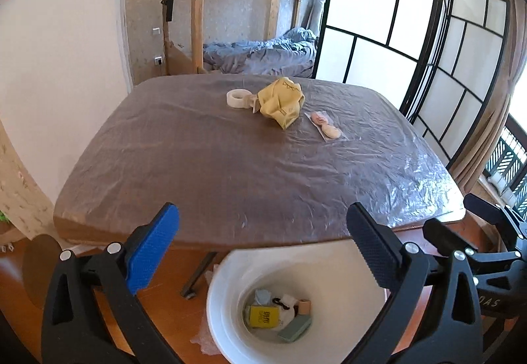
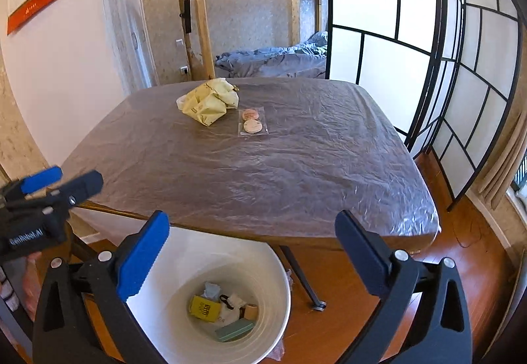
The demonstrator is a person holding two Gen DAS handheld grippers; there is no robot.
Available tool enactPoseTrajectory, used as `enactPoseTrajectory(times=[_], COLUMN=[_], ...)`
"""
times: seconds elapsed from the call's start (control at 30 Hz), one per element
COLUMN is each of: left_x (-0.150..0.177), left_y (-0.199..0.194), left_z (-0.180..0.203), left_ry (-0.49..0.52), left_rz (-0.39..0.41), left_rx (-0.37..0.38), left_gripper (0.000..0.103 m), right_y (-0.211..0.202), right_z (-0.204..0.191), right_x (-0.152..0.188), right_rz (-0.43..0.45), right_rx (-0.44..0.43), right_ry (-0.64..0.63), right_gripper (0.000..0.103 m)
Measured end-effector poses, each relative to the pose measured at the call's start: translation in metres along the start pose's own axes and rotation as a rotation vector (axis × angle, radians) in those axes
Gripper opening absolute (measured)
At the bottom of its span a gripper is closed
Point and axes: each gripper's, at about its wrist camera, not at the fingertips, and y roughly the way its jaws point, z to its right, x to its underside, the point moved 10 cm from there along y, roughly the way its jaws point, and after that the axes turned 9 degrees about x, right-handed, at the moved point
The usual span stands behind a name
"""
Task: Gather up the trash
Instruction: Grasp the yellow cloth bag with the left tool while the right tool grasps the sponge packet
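Left tongs (image 1: 263,252) held released, jaws spread wide, nothing between them, poised above the near edge of the desk (image 1: 204,173) and over the white bin (image 1: 227,308). Right tongs (image 2: 252,262) likewise released and bare, jaws wide apart, hovering above the same bin (image 2: 276,291) on the wooden floor (image 2: 461,252) just in front of the desk (image 2: 296,173). Seen side by side: right tongs at the right edge of the left wrist view (image 1: 454,225), left tongs at the left edge of the right wrist view (image 2: 62,182).

Already lying in the bottom of the bin: a yellow packet (image 1: 262,316), a pale green box (image 1: 294,329), a small tan roll (image 1: 304,306), a white scrap with a black loop (image 1: 282,302), and a bluish crumpled piece (image 1: 262,296).

Left on the plastic-covered desk, toward its far side: a crumpled yellow bag (image 1: 281,100), a white tape roll (image 1: 237,98) just beside it on the left, and a clear sachet with two round pads (image 1: 324,126) just to its right. From the right wrist view, the yellow bag (image 2: 210,100) and the sachet (image 2: 252,122) plainly seen, tape roll hidden behind the bag.

Beyond the desk: a wooden bunk bed (image 1: 257,51) with blue bedding, and a black-framed folding screen (image 2: 395,34) at right.
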Motion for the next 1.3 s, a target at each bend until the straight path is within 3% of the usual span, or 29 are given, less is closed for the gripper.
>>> enactPoseTrajectory(times=[0.33, 0.6, 0.83, 0.97, 1.03, 1.17, 1.3], left_x=[-0.068, -0.104, -0.122, -0.125, -0.123, -0.121, -0.120], left_y=[0.058, 0.115, 0.152, 0.173, 0.184, 0.197, 0.202], left_z=[-0.010, -0.013, -0.004, -0.004, -0.004, -0.005, -0.005], left_ry=[0.106, 0.167, 0.215, 0.206, 0.202, 0.202, 0.221], left_rz=[-0.025, -0.079, -0.116, -0.150, -0.175, -0.198, -0.202], left_rx=[0.103, 0.184, 0.216, 0.218, 0.225, 0.220, 0.202], left_gripper=[0.102, 0.101, 0.087, 0.086, 0.077, 0.076, 0.062], right_y=[0.066, 0.116, 0.156, 0.175, 0.182, 0.192, 0.198], right_z=[-0.022, -0.039, -0.045, -0.048, -0.049, -0.050, -0.052], right_x=[-0.033, -0.066, -0.076, -0.079, -0.079, -0.082, -0.087], right_rz=[-0.068, -0.117, -0.187, -0.218, -0.229, -0.237, -0.237], right_rx=[0.035, 0.035, 0.008, -0.014, -0.031, -0.034, -0.023], right_ry=[0.015, 0.027, 0.019, 0.000, 0.003, -0.014, -0.024], right_gripper=[0.098, 0.087, 0.080, 0.077, 0.075, 0.073, 0.068])
